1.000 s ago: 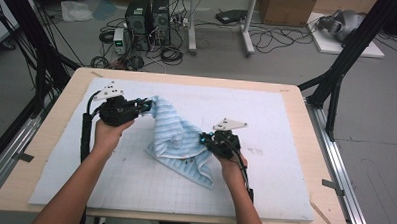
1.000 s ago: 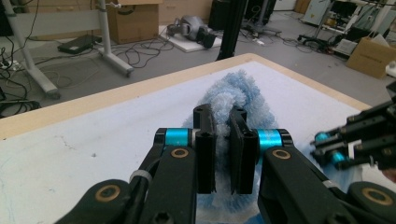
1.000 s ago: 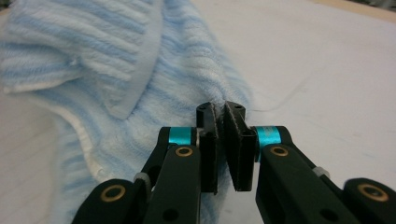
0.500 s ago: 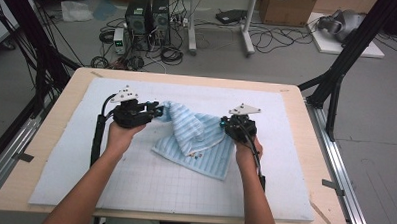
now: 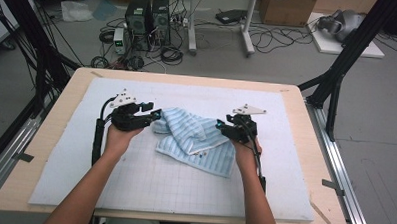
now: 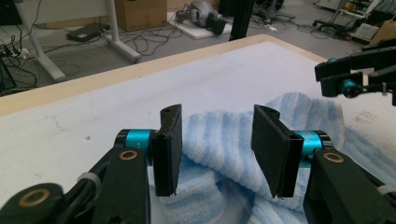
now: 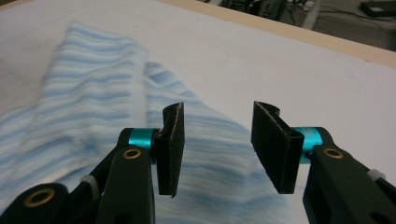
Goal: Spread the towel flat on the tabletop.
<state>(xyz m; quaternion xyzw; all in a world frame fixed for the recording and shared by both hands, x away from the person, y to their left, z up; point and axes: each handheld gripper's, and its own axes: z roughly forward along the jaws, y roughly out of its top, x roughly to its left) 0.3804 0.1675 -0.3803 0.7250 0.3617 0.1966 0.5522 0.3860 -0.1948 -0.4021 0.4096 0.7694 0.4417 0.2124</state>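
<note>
While a light-blue and white striped terry towel (image 5: 195, 139) lies crumpled and partly folded near the middle of the pale gridded mat (image 5: 133, 190) on the wooden worktop (image 5: 315, 161), a person holds a black two-jaw tool at each end of it. The left tool (image 5: 154, 115) sits at the towel's left edge, the right tool (image 5: 220, 127) at its right edge, both pointing inward towards the cloth. In the left gripper view, the left tool (image 6: 217, 149) has its jaws parted to a middling gap, having just been opening; a raised fold of the towel (image 6: 219, 144) stands between the pads, which do not appear to press on it. In the right gripper view, the right tool (image 7: 217, 147) likewise shows jaws that have just been opening, now apart, with striped cloth (image 7: 93, 116) lying beneath and beyond them, somewhat blurred at the left, and nothing gripped. Neither tool has hold of the towel. Both forearms reach in from the near edge.
</note>
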